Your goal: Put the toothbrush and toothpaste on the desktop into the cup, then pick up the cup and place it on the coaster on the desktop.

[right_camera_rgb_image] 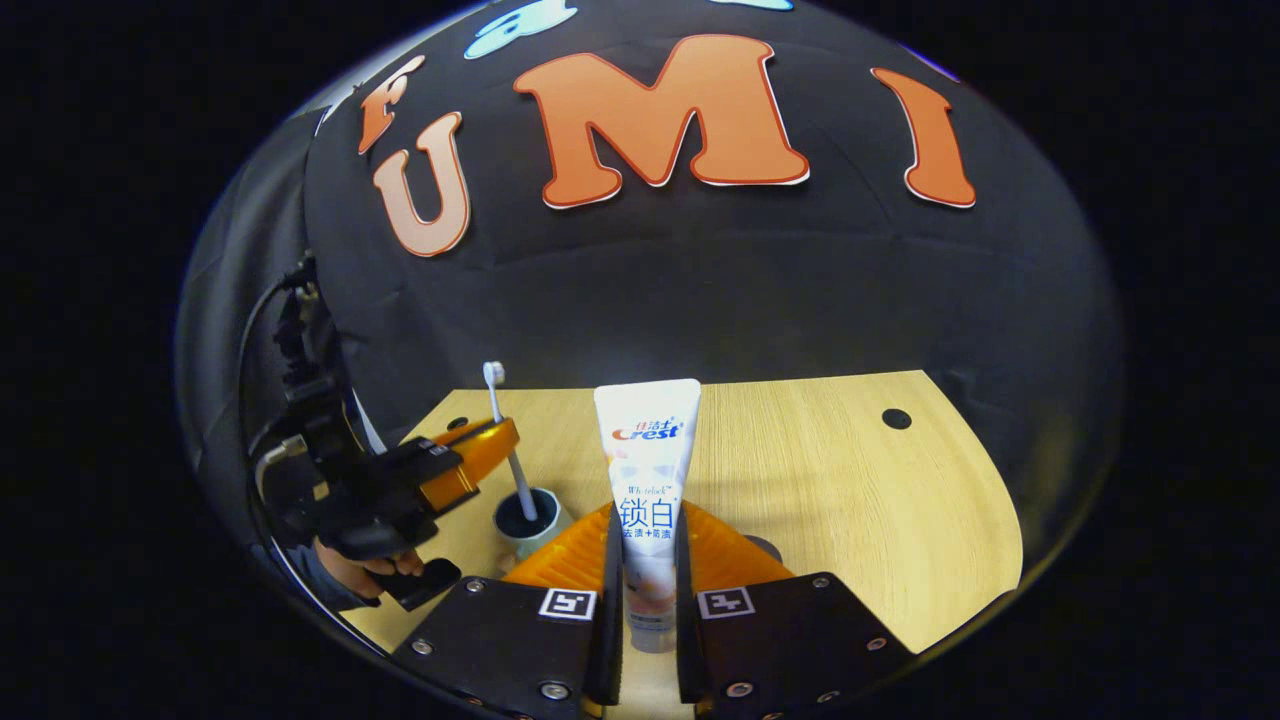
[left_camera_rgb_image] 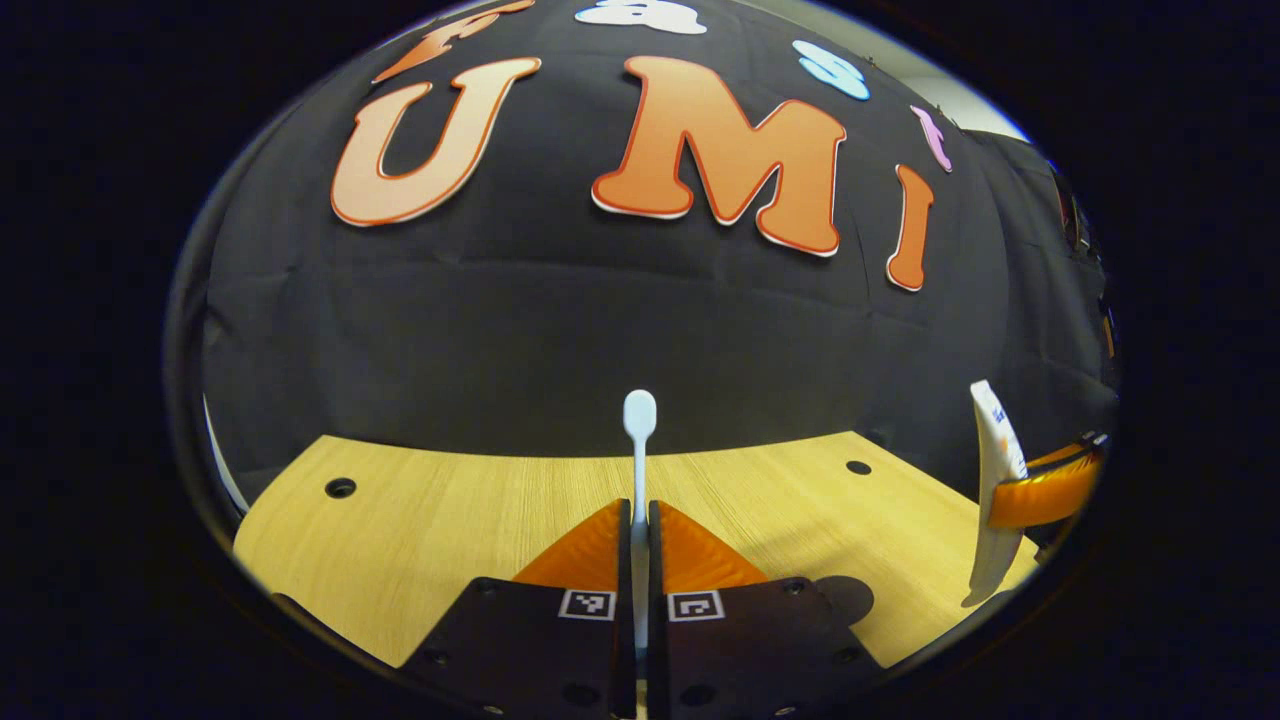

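The toothbrush (left_camera_rgb_image: 639,440) is clamped upright between the fingers of the left tool (left_camera_rgb_image: 640,545), its head pointing up against the booth wall. In the right gripper view the same toothbrush (right_camera_rgb_image: 503,435) is seen held by the left tool (right_camera_rgb_image: 470,455) with its lower end at or just inside the mouth of the cup (right_camera_rgb_image: 528,520), which stands on the wooden counter (right_camera_rgb_image: 850,500); whether the handle already rests on the cup's bottom cannot be told. The toothpaste (right_camera_rgb_image: 648,480) is gripped upright between the fingers of the right tool (right_camera_rgb_image: 645,570), lifted off the counter and held near the cup, to its right. In the left gripper view the toothpaste (left_camera_rgb_image: 995,470) is seen at the far right, pinched by the right tool (left_camera_rgb_image: 1045,490).

The task is judged to be in its first half: both items have been picked up, the toothbrush is about to be released into the cup, and the toothpaste is yet to be brought over and dropped in. The cup is still to be carried to the coaster, which cannot be clearly made out here
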`<state>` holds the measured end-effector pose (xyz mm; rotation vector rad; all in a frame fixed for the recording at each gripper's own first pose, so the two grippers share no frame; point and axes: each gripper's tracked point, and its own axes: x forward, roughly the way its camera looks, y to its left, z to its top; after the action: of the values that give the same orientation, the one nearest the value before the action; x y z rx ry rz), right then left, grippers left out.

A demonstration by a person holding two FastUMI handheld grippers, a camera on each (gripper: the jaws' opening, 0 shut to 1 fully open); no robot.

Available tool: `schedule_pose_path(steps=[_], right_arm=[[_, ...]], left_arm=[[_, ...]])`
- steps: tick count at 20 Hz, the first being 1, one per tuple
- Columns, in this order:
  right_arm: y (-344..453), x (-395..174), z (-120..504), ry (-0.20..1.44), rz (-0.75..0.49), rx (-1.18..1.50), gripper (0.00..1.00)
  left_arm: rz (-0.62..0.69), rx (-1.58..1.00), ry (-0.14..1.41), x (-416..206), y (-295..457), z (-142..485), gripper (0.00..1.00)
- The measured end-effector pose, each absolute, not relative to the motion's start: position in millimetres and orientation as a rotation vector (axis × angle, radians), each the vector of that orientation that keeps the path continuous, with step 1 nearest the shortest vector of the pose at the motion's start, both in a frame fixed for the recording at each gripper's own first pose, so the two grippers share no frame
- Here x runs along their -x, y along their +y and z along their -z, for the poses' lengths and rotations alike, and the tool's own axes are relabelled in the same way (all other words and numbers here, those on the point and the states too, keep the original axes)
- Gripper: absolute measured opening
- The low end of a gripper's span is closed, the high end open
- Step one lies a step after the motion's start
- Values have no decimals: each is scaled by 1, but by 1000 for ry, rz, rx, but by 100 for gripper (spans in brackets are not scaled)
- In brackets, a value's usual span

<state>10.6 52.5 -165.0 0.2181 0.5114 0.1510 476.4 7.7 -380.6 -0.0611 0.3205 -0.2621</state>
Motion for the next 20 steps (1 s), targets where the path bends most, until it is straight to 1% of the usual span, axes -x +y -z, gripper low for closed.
schedule_pose_path(steps=[6,13,17,19,20], right_arm=[[60,-33,162,489,-149,-220,23],[73,-56,155,463,-170,-224,23],[78,-63,152,453,-183,-218,22],[80,-67,148,443,-188,-223,22],[82,-69,146,436,-191,-227,22]], left_arm=[[275,59,416,-470,11,423,5],[293,46,478,-457,11,443,7],[302,40,486,-448,14,441,7],[320,41,516,-439,14,445,22],[330,40,515,-429,16,436,41]])
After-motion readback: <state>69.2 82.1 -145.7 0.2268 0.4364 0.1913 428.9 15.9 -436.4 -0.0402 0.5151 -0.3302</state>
